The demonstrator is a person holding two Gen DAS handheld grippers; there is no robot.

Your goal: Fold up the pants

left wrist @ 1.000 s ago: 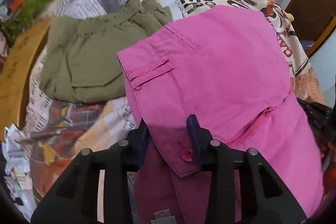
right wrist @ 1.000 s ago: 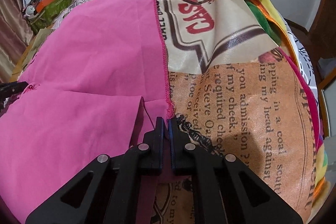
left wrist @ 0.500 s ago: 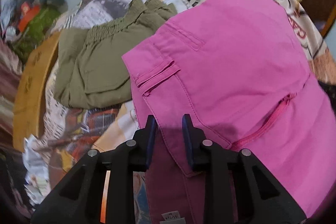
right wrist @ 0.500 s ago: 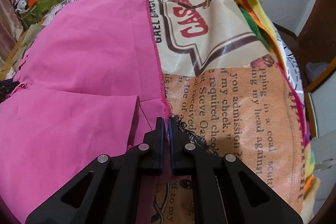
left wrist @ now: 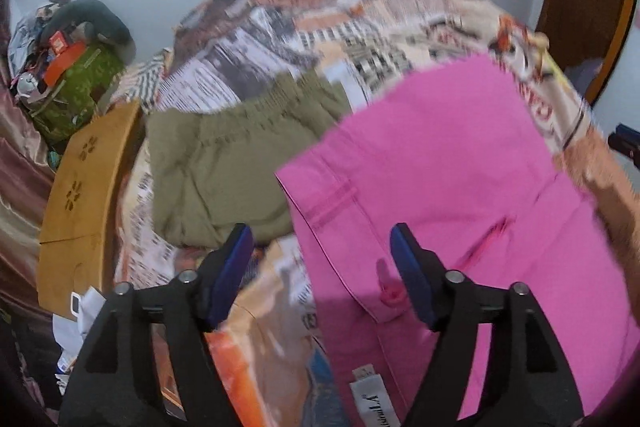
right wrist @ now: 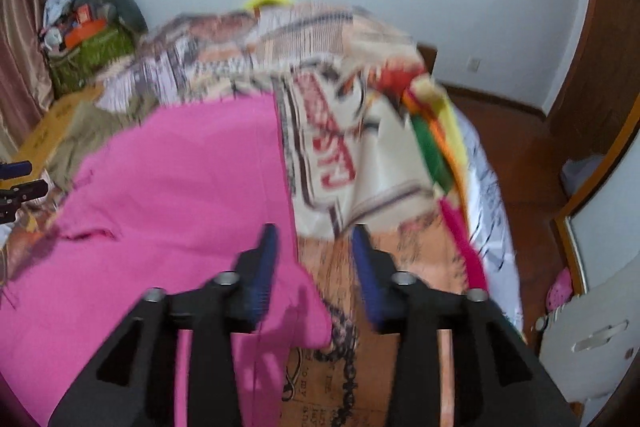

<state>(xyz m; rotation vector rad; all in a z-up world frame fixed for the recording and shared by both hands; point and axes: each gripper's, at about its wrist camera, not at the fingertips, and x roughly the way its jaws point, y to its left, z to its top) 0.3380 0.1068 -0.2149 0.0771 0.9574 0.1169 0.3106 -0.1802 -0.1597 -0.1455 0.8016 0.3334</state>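
Left wrist view: left hand-held gripper spread, empty, above the waistband of the pink pants on the bed. Right wrist view: right hand-held gripper spread over the pants' hem edge; regrip both ends evenly, probably.

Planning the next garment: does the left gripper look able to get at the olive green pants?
Probably yes: the left gripper is open, and the olive green pants lie uncovered just ahead, beside the pink pants.

bed, newsprint-pattern cover | on it: pink pants; olive shorts beside
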